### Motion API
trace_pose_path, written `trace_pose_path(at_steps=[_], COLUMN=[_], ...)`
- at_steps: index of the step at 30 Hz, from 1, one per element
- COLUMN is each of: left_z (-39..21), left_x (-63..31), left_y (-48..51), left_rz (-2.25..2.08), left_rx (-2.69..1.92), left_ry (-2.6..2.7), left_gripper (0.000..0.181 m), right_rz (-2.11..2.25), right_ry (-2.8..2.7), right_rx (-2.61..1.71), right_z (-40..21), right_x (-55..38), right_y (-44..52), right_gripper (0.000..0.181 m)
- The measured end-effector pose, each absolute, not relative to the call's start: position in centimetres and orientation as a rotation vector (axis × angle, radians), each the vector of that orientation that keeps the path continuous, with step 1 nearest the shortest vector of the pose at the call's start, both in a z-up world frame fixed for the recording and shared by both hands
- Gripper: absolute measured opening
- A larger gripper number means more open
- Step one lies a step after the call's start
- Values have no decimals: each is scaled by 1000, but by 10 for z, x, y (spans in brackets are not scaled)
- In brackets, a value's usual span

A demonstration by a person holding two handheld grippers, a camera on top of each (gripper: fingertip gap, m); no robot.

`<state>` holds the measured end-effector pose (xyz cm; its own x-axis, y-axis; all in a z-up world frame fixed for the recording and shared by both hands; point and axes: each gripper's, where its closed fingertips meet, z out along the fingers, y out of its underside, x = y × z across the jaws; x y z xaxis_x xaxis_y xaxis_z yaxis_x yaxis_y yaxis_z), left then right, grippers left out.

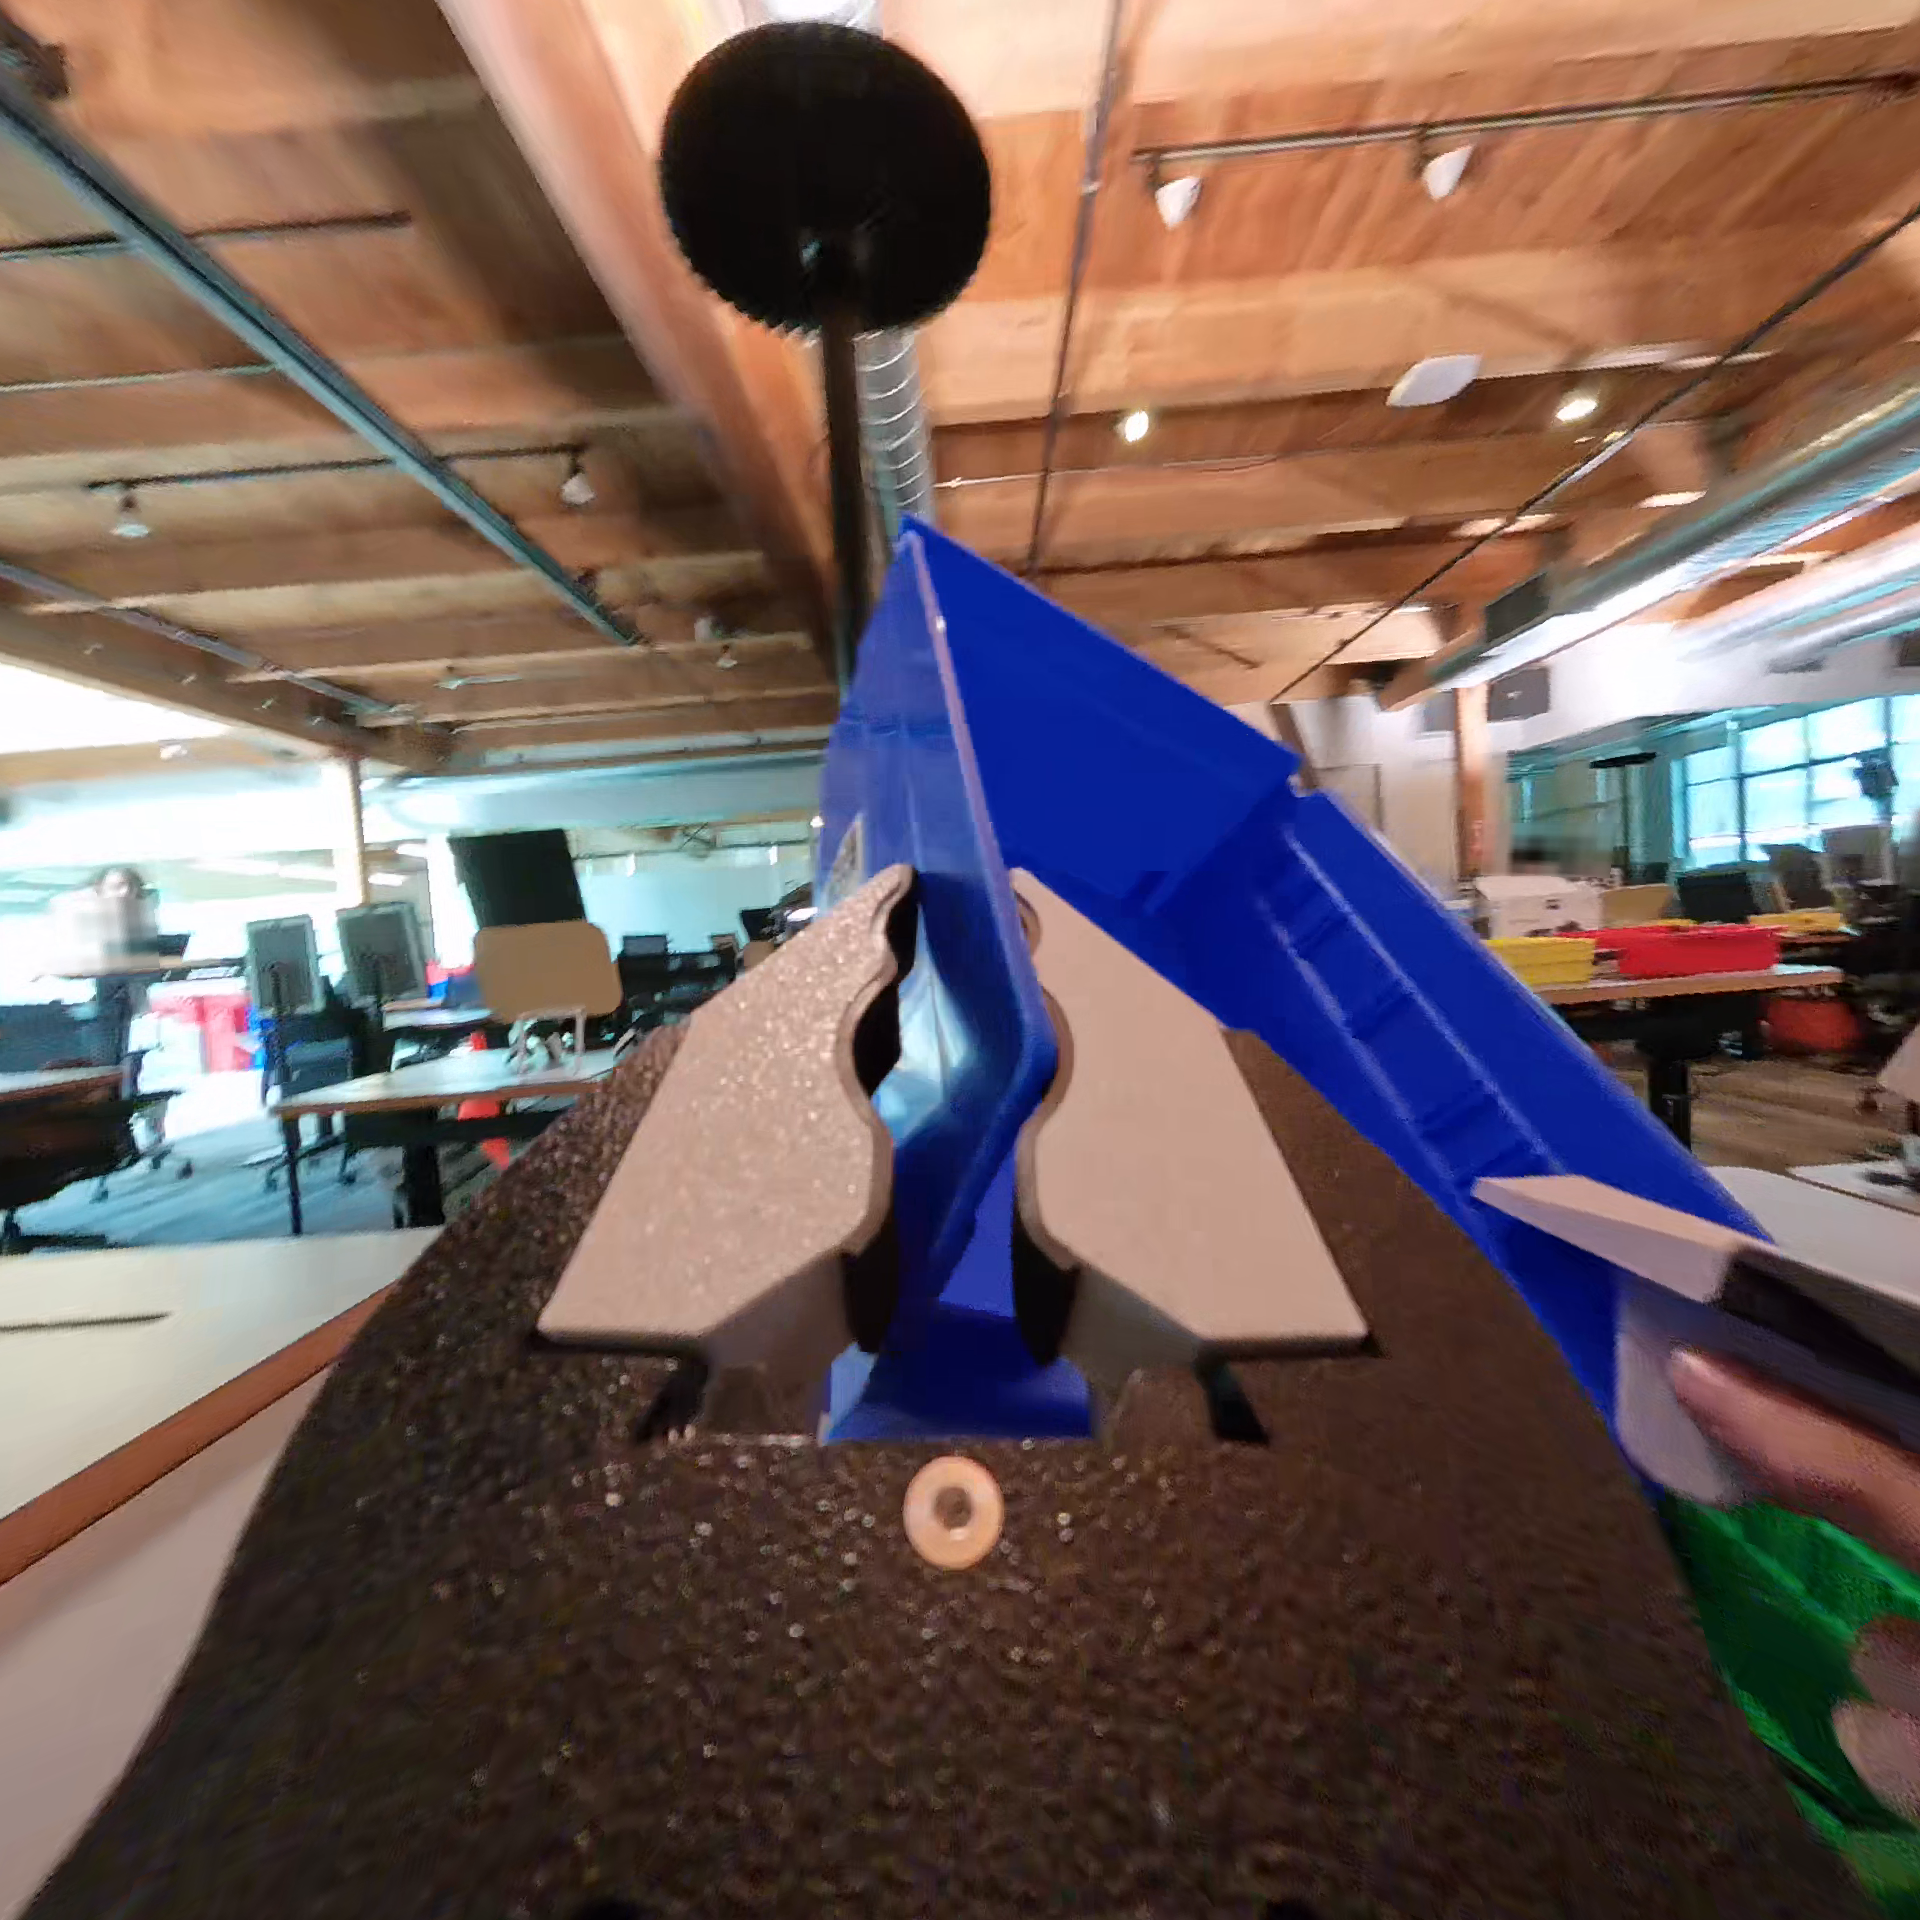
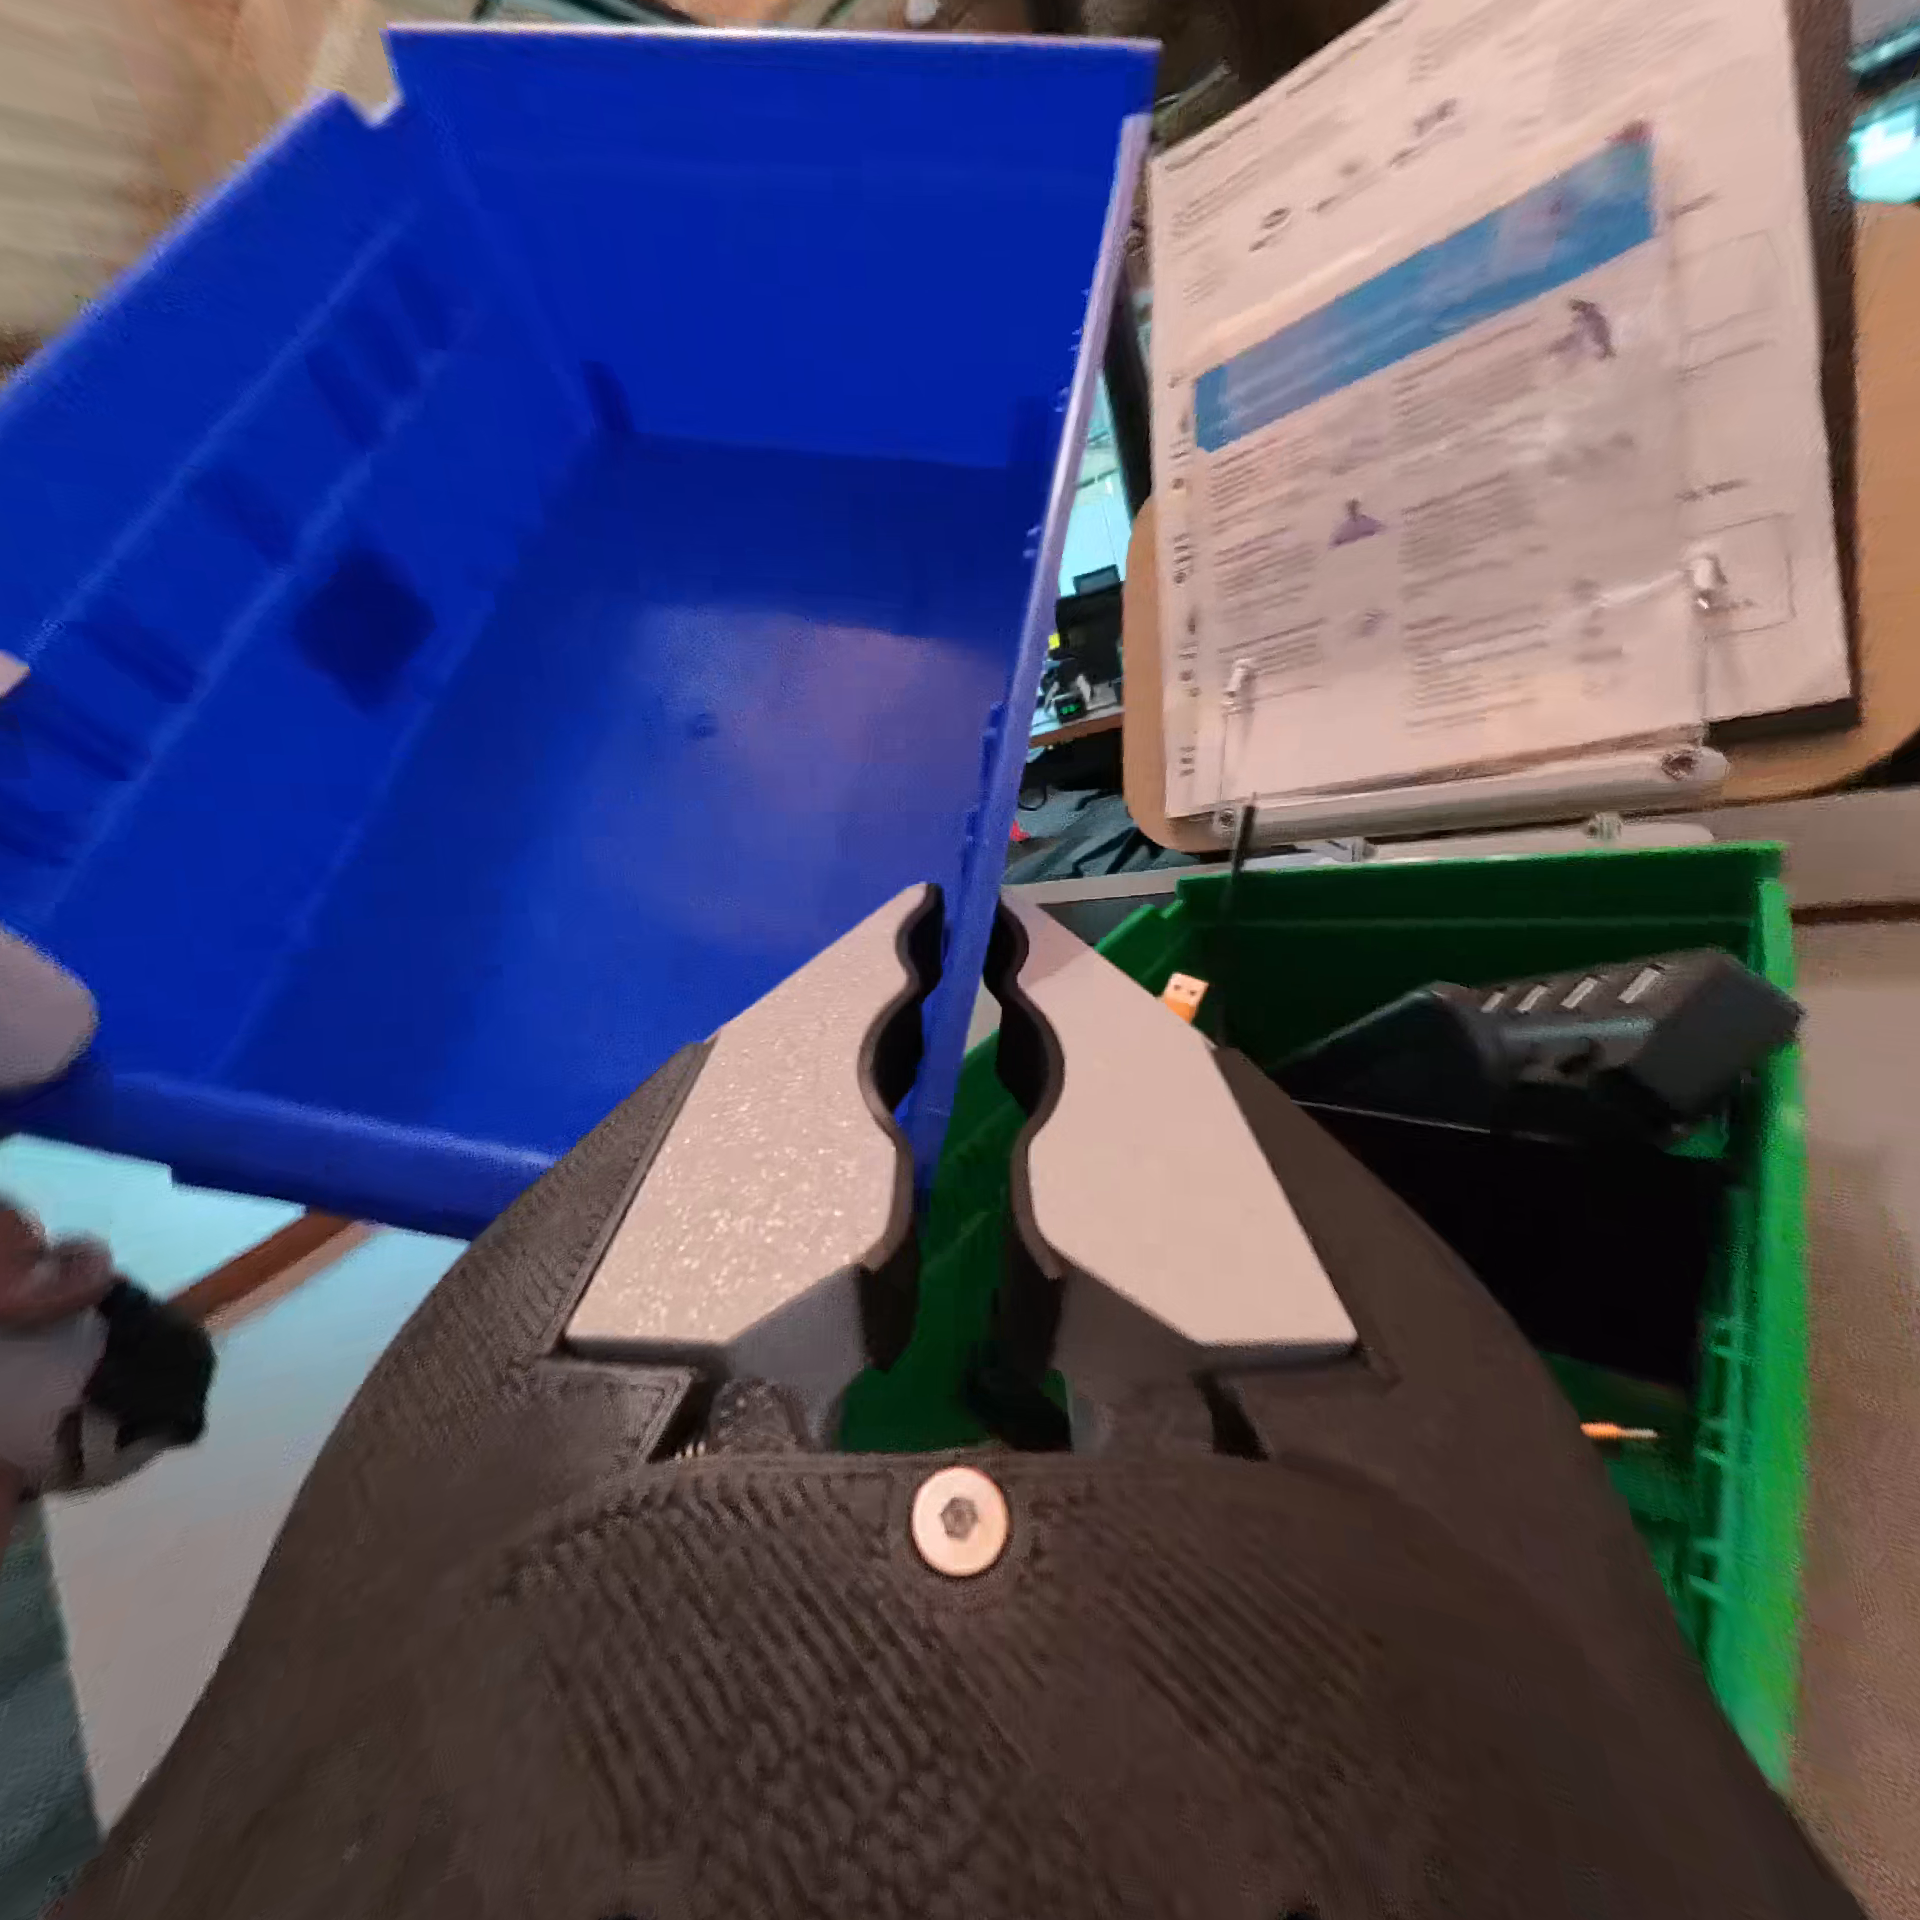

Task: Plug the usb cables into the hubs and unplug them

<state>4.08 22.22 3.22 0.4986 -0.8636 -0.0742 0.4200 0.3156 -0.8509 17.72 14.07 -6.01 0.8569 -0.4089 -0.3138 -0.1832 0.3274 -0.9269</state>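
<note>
Both grippers hold an empty blue plastic bin [image 2: 582, 582], tilted up in the air. My left gripper [image 1: 961, 894] is shut on one side wall of the blue bin [image 1: 1143, 790]. My right gripper [image 2: 966, 914] is shut on the opposite wall's rim. Below the right gripper stands a green bin [image 2: 1745, 1299] holding black USB hubs [image 2: 1558, 1029] and a cable with an orange USB plug [image 2: 1184, 995]. The right gripper also shows at the right edge of the left wrist view [image 1: 1704, 1278], with a hand behind it.
A stand with printed sheets [image 2: 1475, 436] rises behind the green bin. The bins are over a pale table with a wood edge [image 1: 156, 1423]. Far off are office desks, chairs and red and yellow trays [image 1: 1683, 951].
</note>
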Motion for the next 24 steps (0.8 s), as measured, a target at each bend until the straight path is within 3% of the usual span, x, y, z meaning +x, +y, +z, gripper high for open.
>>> trace_pose_path(at_steps=[2,9,17,24], left_z=[28,12,-107,-171], left_x=[55,76,107,130], left_y=[195,122,210,216], left_rz=[-892,-1024,-986,-1044], left_rx=[-833,-632,-1222,-1471], left_ry=[664,940,1146,1284], left_gripper=[21,50,64,57], right_rz=[-101,-121,-466,-639], right_ry=[629,727,988,1251], right_rx=[-1206,-1052,-942,-1004], right_z=[-62,-32,-44,-110], right_x=[196,261,353,408], right_y=[125,35,-143,-256], right_gripper=[3,4,5,6])
